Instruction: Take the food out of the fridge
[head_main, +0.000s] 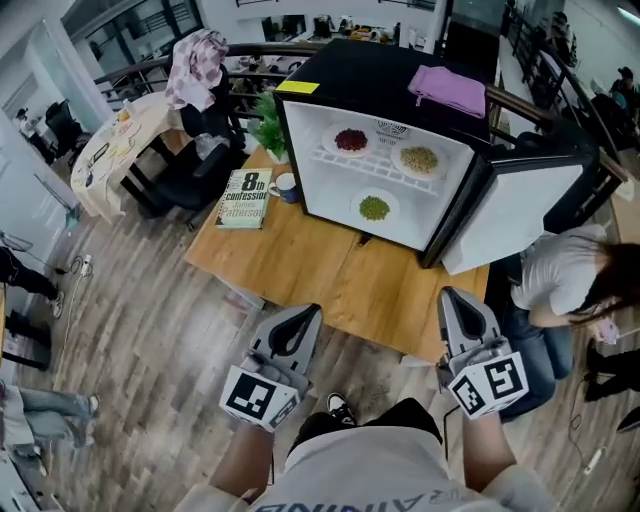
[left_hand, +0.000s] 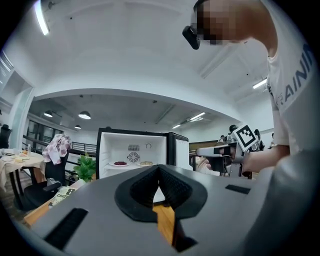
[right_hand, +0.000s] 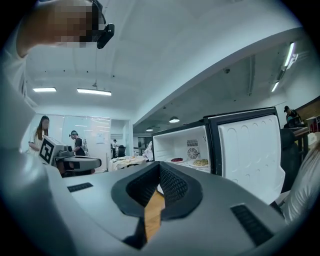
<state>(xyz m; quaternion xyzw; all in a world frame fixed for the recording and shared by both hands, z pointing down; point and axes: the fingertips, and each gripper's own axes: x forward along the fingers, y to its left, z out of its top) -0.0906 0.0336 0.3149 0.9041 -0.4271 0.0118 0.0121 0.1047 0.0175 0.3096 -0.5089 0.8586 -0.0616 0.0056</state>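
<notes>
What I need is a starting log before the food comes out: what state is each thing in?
Fridge: door swung open.
Red food plate: on the upper shelf inside.
Yellow food plate: on the upper shelf inside.
Green food plate: on the lower level inside.
Left gripper: jaws shut, empty.
Right gripper: jaws shut, empty.
Book: closed, flat on the table.
Purple cloth: folded on the fridge top.

Bright, even light came from ceiling strips (right_hand: 92, 91) high above the fingers (right_hand: 172, 184). Fridge (head_main: 330, 195) interior glared white beyond them. Gripper views were fisheye-bent, corners dark.
</notes>
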